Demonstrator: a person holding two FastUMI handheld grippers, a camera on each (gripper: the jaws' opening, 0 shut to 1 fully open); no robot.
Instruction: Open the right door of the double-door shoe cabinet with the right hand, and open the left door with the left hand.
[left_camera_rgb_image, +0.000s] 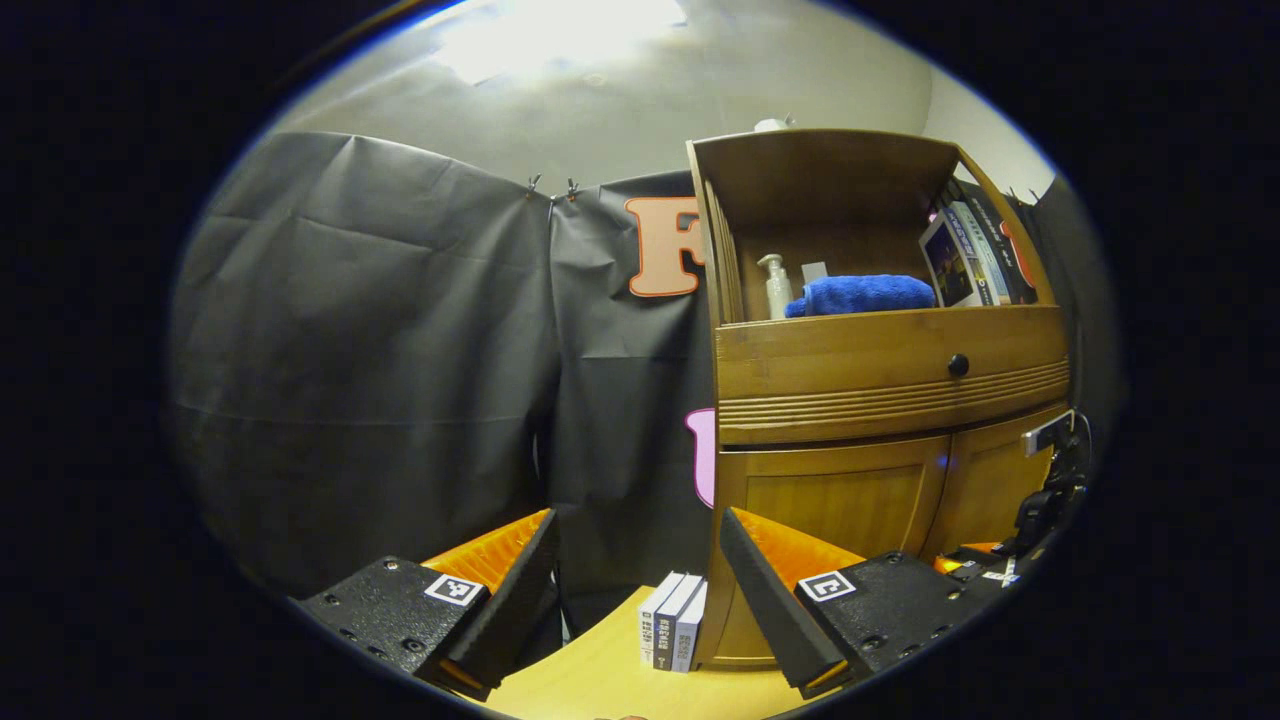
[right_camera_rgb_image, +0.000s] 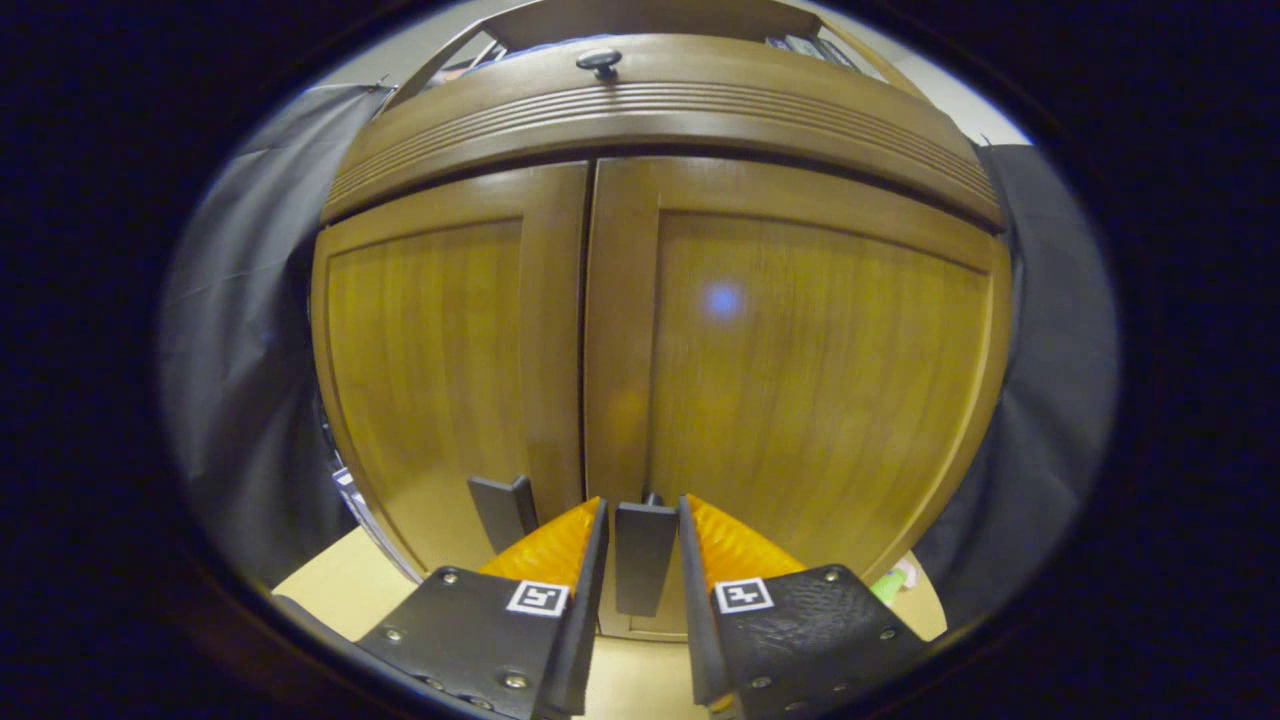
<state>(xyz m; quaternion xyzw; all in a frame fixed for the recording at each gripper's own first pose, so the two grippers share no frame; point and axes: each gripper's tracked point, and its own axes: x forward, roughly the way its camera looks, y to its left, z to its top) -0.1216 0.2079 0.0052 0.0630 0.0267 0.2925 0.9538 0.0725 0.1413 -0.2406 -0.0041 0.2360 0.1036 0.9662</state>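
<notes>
Right tool (right_camera_rgb_image: 643, 545) narrowed onto the right door's (right_camera_rgb_image: 800, 380) handle (right_camera_rgb_image: 643, 555), fingers pressing both sides; left tool (left_camera_rgb_image: 640, 590) wide, left of the cabinet (left_camera_rgb_image: 880, 400); both doors closed.

black tool (right_camera_rgb_image: 644, 545), orange fingers (right_camera_rgb_image: 548, 545), square markers (right_camera_rgb_image: 537, 598)

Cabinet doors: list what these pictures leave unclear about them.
- Right handle: right gripper view, right gripper brackets it; contact can't be told.
- Left handle: right gripper view, lower part behind a finger.
- Doors: left gripper view, bottoms behind left gripper, handles not made out.
- Inside: hidden by shut doors.
</notes>
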